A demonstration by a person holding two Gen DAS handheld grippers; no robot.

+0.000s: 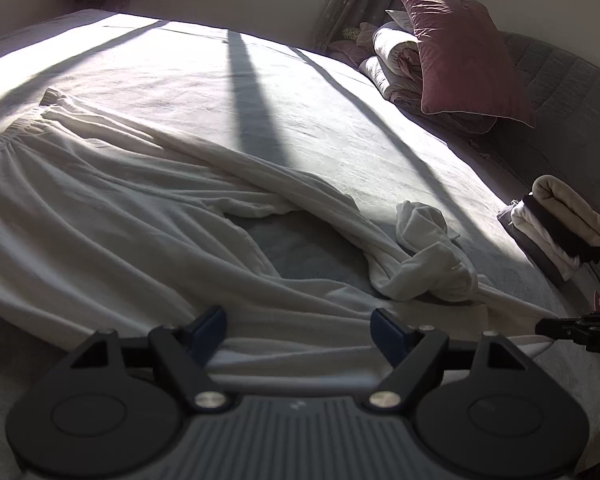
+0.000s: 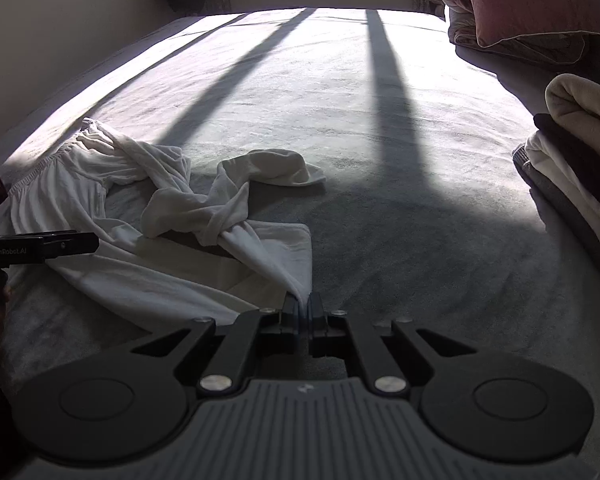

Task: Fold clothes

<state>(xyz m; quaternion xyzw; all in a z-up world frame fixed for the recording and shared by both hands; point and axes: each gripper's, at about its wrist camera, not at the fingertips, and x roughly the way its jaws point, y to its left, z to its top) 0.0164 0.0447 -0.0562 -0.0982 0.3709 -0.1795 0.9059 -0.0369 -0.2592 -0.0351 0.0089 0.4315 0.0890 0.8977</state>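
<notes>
White trousers (image 1: 100, 208) with an elastic waistband lie spread on the grey bed (image 1: 300, 92), waistband far left, legs running toward me. One leg is twisted and bunched (image 1: 424, 264) near its end. My left gripper (image 1: 298, 330) stands open just above the near leg's hem, nothing between its fingers. In the right wrist view the same trousers (image 2: 148, 208) lie at left, and my right gripper (image 2: 304, 310) is shut on the corner of a leg hem. The left gripper's dark fingers (image 2: 60, 246) show at the left edge.
A stack of folded clothes (image 1: 560, 224) (image 2: 580, 160) sits at the bed's right edge. A pink pillow (image 1: 464, 52) leans on a rolled duvet (image 1: 392, 64) at the far right by the headboard. Sunlit bare sheet stretches beyond the trousers.
</notes>
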